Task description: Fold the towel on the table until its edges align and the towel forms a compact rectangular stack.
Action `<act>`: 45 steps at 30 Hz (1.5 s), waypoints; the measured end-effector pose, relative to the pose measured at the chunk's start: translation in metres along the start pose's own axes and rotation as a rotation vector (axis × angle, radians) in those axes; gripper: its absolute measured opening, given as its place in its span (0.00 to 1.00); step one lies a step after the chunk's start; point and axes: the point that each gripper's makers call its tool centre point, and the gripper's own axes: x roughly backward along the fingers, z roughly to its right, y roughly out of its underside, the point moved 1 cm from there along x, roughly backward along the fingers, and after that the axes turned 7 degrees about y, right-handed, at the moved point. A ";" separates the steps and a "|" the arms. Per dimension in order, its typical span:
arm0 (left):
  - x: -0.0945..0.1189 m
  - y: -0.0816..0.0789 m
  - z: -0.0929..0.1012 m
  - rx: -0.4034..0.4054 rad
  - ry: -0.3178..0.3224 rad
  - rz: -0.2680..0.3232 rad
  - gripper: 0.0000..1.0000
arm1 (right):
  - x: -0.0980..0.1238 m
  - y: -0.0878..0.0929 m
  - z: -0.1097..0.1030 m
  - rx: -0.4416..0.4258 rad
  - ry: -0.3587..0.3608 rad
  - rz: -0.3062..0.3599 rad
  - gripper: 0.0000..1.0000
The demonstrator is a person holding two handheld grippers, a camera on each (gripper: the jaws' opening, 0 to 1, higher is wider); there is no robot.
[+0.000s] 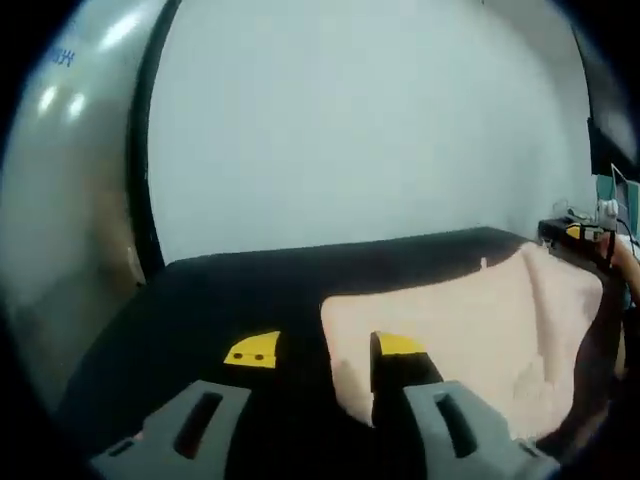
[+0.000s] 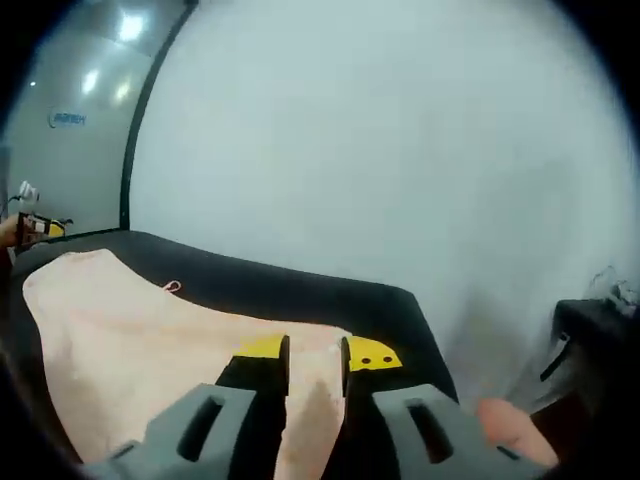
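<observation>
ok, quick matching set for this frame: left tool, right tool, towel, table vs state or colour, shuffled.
Things:
1. left tool
2. right tool
3. towel
4. table

States:
A. black surface
B. pale pink, spread flat
C. jaws wide apart, one tip at the towel corner
D. jaws nearly closed over the towel edge

Pairs: 1-C, 2-D, 3-B, 4-A

Black table (image 1: 250,280), pale pink towel (image 1: 480,320) spread flat on it, edges rumpled

My right gripper (image 2: 315,362) pinches the near edge of the pink towel (image 2: 140,340), which lies on the black tabletop (image 2: 330,295).
</observation>
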 end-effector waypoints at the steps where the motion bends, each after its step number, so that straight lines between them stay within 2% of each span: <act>1: 0.005 0.010 0.006 -0.049 0.018 -0.040 0.31 | 0.005 0.003 0.003 -0.007 0.004 -0.009 0.19; 3: 0.016 0.039 0.024 -0.162 0.068 -0.176 0.31 | 0.015 0.003 0.009 -0.020 0.014 0.001 0.19; 4: 0.021 0.051 0.031 -0.222 0.089 -0.220 0.31 | 0.023 0.003 0.008 -0.024 0.011 0.007 0.19; 5: 0.025 0.060 0.037 -0.245 0.114 -0.247 0.31 | 0.030 0.002 0.006 -0.023 0.002 0.016 0.19; 7: 0.037 0.069 0.068 -0.301 0.246 -0.238 0.32 | 0.049 0.002 0.002 -0.007 -0.005 0.034 0.18; 8: 0.041 0.070 0.085 -0.290 0.297 -0.183 0.33 | 0.057 0.003 -0.001 -0.004 -0.008 0.044 0.18; 9: 0.049 0.080 0.103 -0.276 0.334 -0.218 0.34 | 0.065 0.004 -0.003 -0.004 -0.015 0.051 0.18; 10: 0.053 0.086 0.115 -0.304 0.348 -0.232 0.34 | 0.071 0.007 -0.007 -0.005 -0.032 0.052 0.18; 12: 0.052 0.088 0.132 -0.418 0.359 -0.206 0.36 | 0.078 0.015 -0.009 -0.005 -0.045 0.053 0.18; 14: 0.050 0.086 0.159 -0.440 0.357 -0.154 0.33 | 0.083 0.020 -0.008 -0.024 -0.040 0.055 0.18; 16: 0.040 0.082 0.145 -0.426 0.250 -0.132 0.34 | 0.084 0.023 -0.006 -0.050 -0.029 0.067 0.18; 19: 0.027 0.075 0.140 -0.361 0.177 -0.101 0.35 | 0.081 0.030 -0.011 -0.083 -0.043 0.057 0.18; 20: 0.023 0.073 0.141 -0.369 0.177 -0.097 0.31 | 0.081 0.032 -0.014 -0.079 -0.052 0.054 0.18; 21: 0.019 0.067 0.139 -0.399 0.161 -0.090 0.24 | 0.082 0.033 -0.016 -0.074 -0.060 0.056 0.18; 22: 0.018 0.056 0.136 -0.451 0.132 -0.068 0.13 | 0.085 0.033 -0.019 -0.071 -0.066 0.058 0.18; 23: 0.017 0.042 0.137 -0.473 0.113 -0.041 0.07 | 0.086 0.034 -0.021 -0.069 -0.072 0.059 0.18; 25: 0.017 0.013 0.152 -0.499 0.123 0.014 0.07 | 0.090 0.034 -0.023 -0.065 -0.083 0.065 0.18; 26: 0.016 0.000 0.165 -0.519 0.156 0.039 0.07 | 0.091 0.035 -0.023 -0.065 -0.086 0.067 0.18; 28: 0.007 -0.011 0.192 -0.581 0.223 0.039 0.07 | 0.092 0.039 -0.021 -0.064 -0.086 0.063 0.18; 30: -0.005 -0.005 0.203 -0.669 0.252 -0.047 0.06 | 0.093 0.042 -0.020 -0.064 -0.085 0.053 0.18; 31: -0.012 -0.003 0.202 -0.694 0.243 -0.063 0.07 | 0.094 0.043 -0.020 -0.062 -0.085 0.052 0.18; 32: -0.016 0.002 0.205 -0.692 0.272 -0.080 0.07 | 0.096 0.042 -0.021 -0.060 -0.088 0.057 0.18; 33: -0.015 0.012 0.214 -0.701 0.329 -0.107 0.07 | 0.097 0.040 -0.022 -0.061 -0.093 0.065 0.18; 34: -0.015 0.019 0.219 -0.709 0.373 -0.108 0.07 | 0.097 0.039 -0.026 -0.061 -0.105 0.069 0.18; 36: -0.011 0.024 0.215 -0.695 0.389 -0.100 0.08 | 0.097 0.038 -0.032 -0.047 -0.120 0.069 0.18; 37: -0.010 0.026 0.206 -0.622 0.362 -0.093 0.09 | 0.096 0.038 -0.034 -0.036 -0.121 0.069 0.18; 38: -0.009 0.029 0.195 -0.564 0.317 -0.102 0.14 | 0.095 0.039 -0.034 -0.029 -0.124 0.066 0.18; 40: -0.015 0.033 0.165 -0.414 0.198 -0.107 0.31 | 0.094 0.040 -0.034 -0.030 -0.125 0.066 0.18; 41: -0.016 0.041 0.156 -0.383 0.143 -0.152 0.42 | 0.093 0.040 -0.034 -0.034 -0.126 0.067 0.18; 42: -0.018 0.046 0.149 -0.361 0.127 -0.176 0.46 | 0.091 0.041 -0.036 -0.040 -0.128 0.062 0.18; 44: -0.024 0.044 0.144 -0.249 0.127 -0.129 0.52 | 0.090 0.042 -0.039 -0.040 -0.136 0.061 0.18; 45: -0.025 0.042 0.148 -0.181 0.162 -0.109 0.54 | 0.089 0.041 -0.040 -0.039 -0.138 0.062 0.18</act>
